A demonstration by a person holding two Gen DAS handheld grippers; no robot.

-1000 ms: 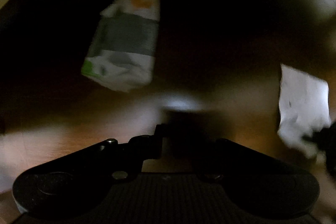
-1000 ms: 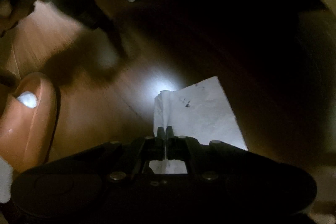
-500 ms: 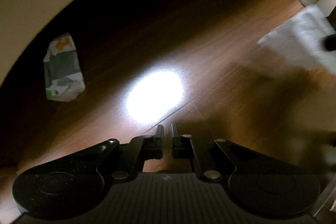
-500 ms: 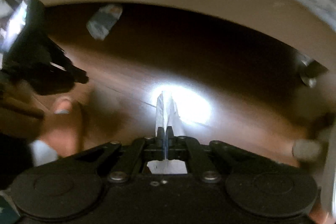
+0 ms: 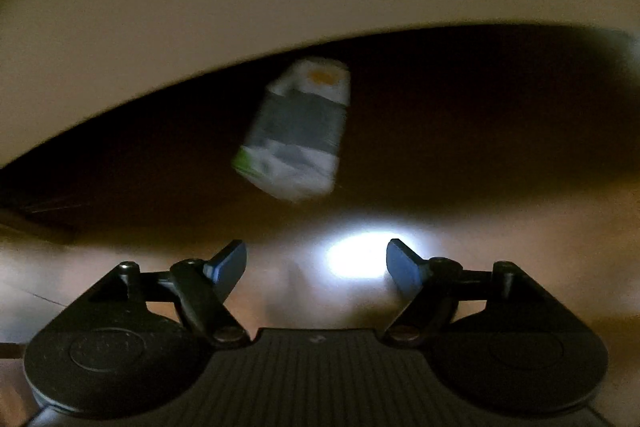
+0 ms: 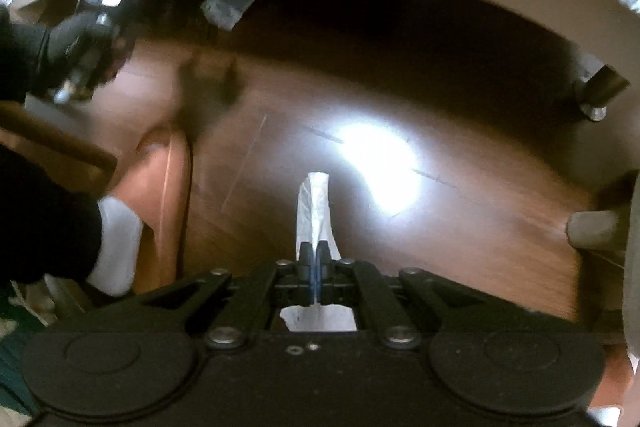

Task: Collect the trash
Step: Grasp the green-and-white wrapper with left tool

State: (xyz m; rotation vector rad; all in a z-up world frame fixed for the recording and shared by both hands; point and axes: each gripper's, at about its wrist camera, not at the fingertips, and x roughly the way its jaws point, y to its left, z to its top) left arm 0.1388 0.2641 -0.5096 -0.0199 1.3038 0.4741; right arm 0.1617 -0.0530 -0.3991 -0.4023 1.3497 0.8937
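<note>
Since half a second ago the left tongs [image 5: 316, 263] have swung back toward the crumpled wrapper [image 5: 298, 131], which then lay far off to their left and now sits straight ahead of them, beyond the fingertips and well apart from them. Their jaws, then nearly together, are opening, with nothing between them. The right tongs [image 6: 315, 259] are clenched on the white paper sheet [image 6: 314, 205], as they were then; it stands up edge-on past the fingertips, clear of the wooden floor [image 6: 460, 227], with a scrap of it showing behind the jaws.

That wrapper lies on the dark floor under the pale curved edge of some furniture [image 5: 200, 7], just beside it. In the right view it sits ahead and to the left of the right tongs, with the left tongs' body in a gloved hand [image 6: 76, 47] nearby.

It looks light, soft and already crushed, probably thin printed film or paper, so it should weigh almost nothing and fold rather than resist. I would guess it is a bit slick. The likeliest hold is across the grey middle band, where it is narrowest, pinching a raised crease and not a flat face.
</note>
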